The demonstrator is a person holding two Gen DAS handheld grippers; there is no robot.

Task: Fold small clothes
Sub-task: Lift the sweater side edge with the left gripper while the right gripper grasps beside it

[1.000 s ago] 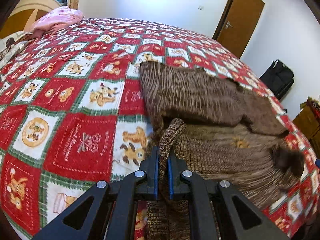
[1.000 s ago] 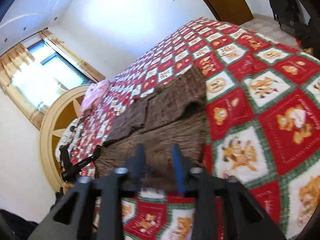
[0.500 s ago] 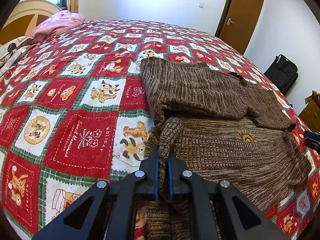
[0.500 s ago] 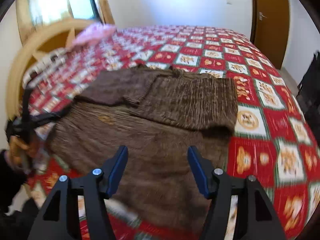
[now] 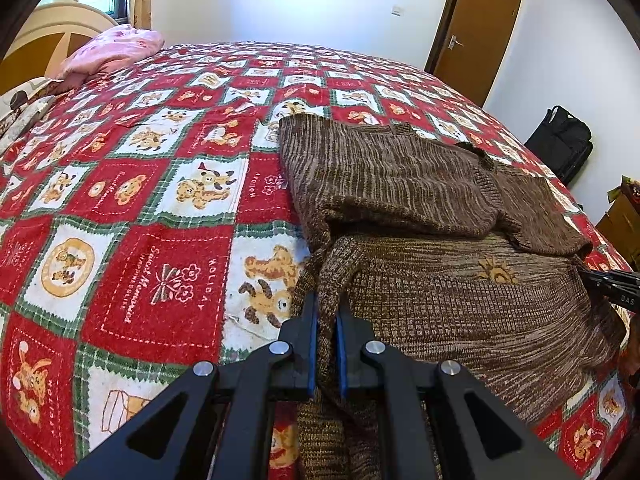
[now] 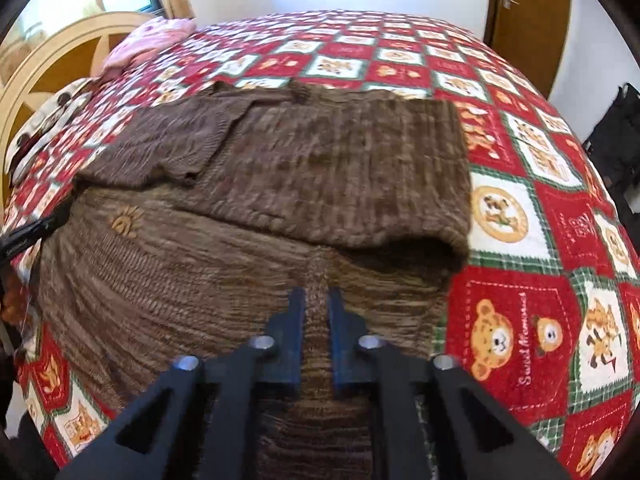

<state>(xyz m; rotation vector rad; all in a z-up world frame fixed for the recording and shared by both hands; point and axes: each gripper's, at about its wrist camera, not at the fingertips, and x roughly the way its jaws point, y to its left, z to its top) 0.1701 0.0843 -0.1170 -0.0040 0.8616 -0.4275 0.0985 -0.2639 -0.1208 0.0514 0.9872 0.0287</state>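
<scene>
Both of my grippers pinching the brown sweater [image 5: 420,184] on the quilt [image 5: 152,184].
My left gripper [image 5: 325,320] is clamping a ridge at lower centre; my right gripper [image 6: 316,308] jaws, just closing, are gripping a fold.

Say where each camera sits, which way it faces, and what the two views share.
Left wrist: rides the left gripper, looking down and across the bed toward the door; its jaws are shut on the brown sweater.
Right wrist: rides the right gripper, looking down over the sweater toward the headboard; its jaws have just closed on the knit.
Shared: sweater, quilted bed, pink pillow, door, and each other's gripper at the frame edge.
</scene>
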